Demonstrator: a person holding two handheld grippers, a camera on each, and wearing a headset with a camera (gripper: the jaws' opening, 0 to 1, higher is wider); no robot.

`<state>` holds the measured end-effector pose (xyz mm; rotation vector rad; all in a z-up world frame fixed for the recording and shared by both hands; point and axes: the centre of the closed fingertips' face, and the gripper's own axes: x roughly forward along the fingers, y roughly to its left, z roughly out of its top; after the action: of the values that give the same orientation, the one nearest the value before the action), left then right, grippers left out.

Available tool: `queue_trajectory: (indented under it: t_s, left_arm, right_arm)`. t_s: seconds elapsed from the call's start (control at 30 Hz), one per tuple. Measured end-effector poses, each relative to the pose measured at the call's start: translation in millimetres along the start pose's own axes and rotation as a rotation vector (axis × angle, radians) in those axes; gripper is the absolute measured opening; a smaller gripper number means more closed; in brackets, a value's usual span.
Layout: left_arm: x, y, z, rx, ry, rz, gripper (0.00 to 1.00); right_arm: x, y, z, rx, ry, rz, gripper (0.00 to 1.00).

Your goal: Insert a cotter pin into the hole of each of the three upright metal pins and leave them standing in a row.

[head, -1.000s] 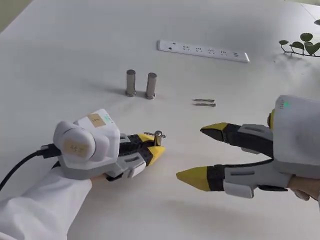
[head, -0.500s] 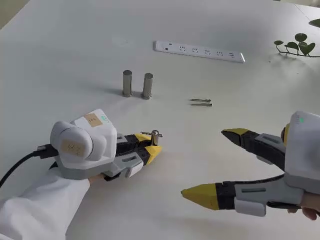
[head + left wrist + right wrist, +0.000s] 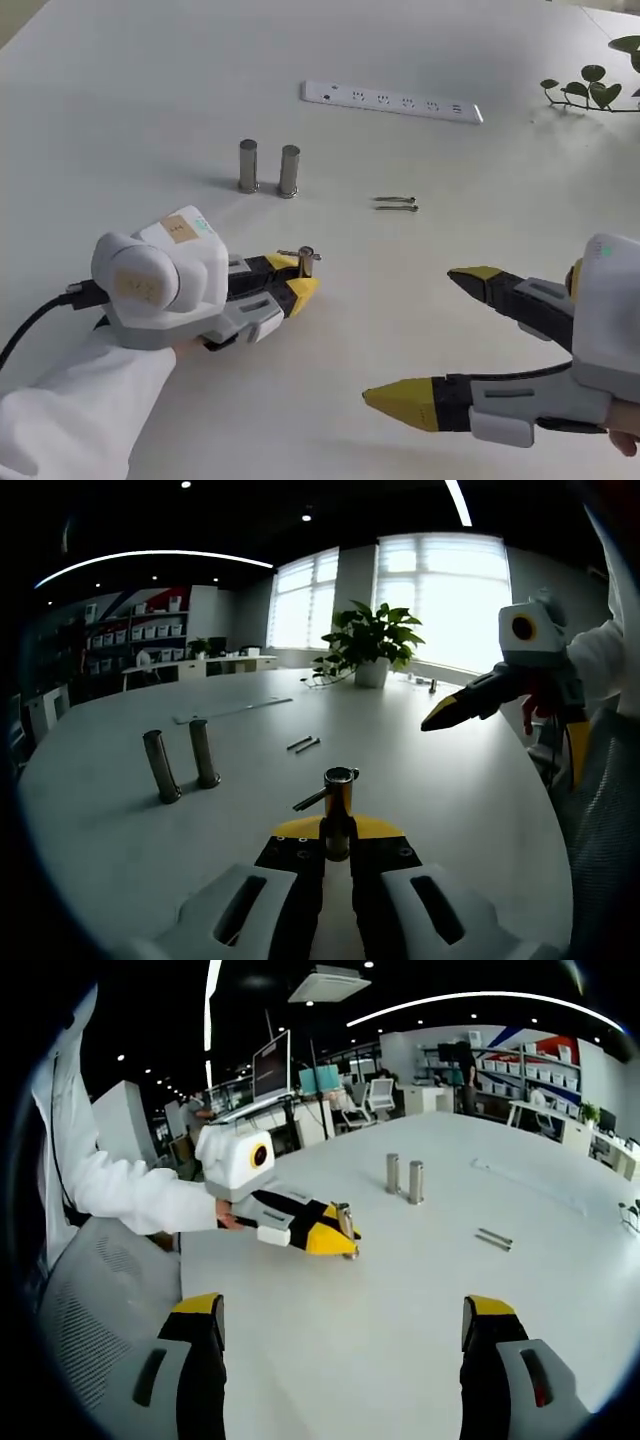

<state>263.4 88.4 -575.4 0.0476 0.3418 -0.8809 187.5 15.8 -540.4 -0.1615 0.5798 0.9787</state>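
Smooth white tabletop (image 3: 150, 80): our left gripper (image 3: 300, 278) clamps a round steel pin (image 3: 305, 262) upright, cotter pin (image 3: 310, 800) through it; our right gripper (image 3: 410, 335) gapes wide, empty, well apart.

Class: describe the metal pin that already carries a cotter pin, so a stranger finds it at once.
On the white table, look at the left gripper. Its yellow fingers clamp an upright metal pin; unlike the two bare pins farther back, a cotter pin crosses its top.
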Motion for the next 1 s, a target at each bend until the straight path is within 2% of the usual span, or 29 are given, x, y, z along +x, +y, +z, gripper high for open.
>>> queue_trajectory:
  t_s: [0.27,0.43,0.63,0.7,0.87,1.0]
  left_arm:
    - [5.7,25.2,3.6,0.011,0.002,0.059,0.06]
    - [8.9,34.4,3.6,-0.003,-0.006,0.077,0.06]
    - [11.6,39.9,-0.4,-0.008,0.003,0.1,0.07]
    - [12.9,40.4,-1.8,0.012,0.013,0.109,0.07]
    - [15.1,39.2,-4.5,0.019,0.016,0.11,0.07]
    - [14.6,40.4,-3.9,0.003,0.001,0.117,0.07]
  right_arm:
    - [-3.4,-5.9,3.1,0.008,-0.014,-0.034,0.97]
    - [-5.1,-7.5,3.7,0.015,-0.019,-0.046,0.97]
    - [-7.4,-9.8,2.7,0.026,-0.02,-0.064,0.96]
    - [-7.9,-10.5,2.0,0.027,-0.018,-0.069,0.96]
    - [-8.7,-9.7,4.7,0.044,-0.036,-0.069,0.96]
    - [-9.1,-9.4,6.5,0.041,-0.039,-0.07,0.95]
